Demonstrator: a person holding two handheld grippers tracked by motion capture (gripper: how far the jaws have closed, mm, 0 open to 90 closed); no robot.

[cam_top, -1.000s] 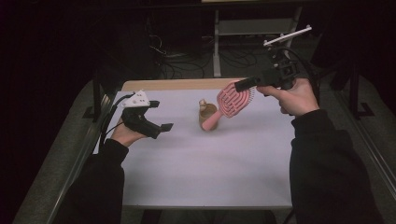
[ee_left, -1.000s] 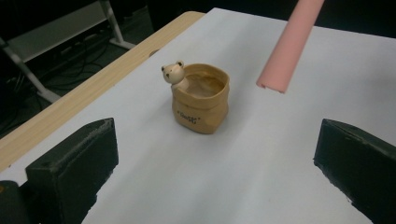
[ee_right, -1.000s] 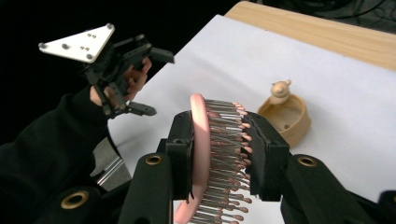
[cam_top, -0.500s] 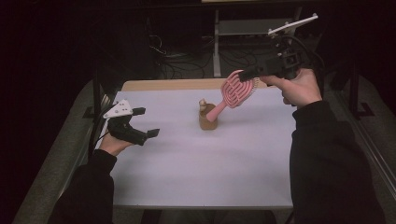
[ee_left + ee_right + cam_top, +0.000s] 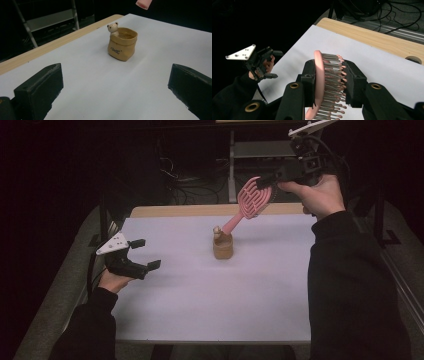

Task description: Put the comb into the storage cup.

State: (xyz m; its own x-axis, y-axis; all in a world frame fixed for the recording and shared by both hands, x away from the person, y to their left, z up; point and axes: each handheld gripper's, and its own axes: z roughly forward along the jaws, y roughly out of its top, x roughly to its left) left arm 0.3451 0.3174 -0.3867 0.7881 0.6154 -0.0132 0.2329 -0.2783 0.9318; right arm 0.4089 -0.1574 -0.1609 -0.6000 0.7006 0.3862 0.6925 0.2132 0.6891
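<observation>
My right gripper (image 5: 270,180) is raised over the table's far right and is shut on the head of a pink hairbrush (image 5: 254,197). Its pads clamp the back and the bristles of the brush (image 5: 322,82). The brush handle slants down-left toward a tan bear pot (image 5: 223,245) at mid-table. The handle's tip (image 5: 143,3) hangs above and beyond the pot (image 5: 122,46), not touching it. My left gripper (image 5: 146,253) hovers low at the table's left edge, open, with nothing between its jaws. In the left gripper view the left gripper (image 5: 116,75) points at the pot.
The white tabletop (image 5: 200,300) has a wooden strip (image 5: 200,210) along its far edge. Behind it stand a metal rack (image 5: 260,150) and floor cables (image 5: 185,175). The person's dark sleeves come in at bottom left and right.
The right gripper has lifted the brush up and back, so the handle has risen away from the pot. The left gripper has moved left, nearer the table's front, and lower.
</observation>
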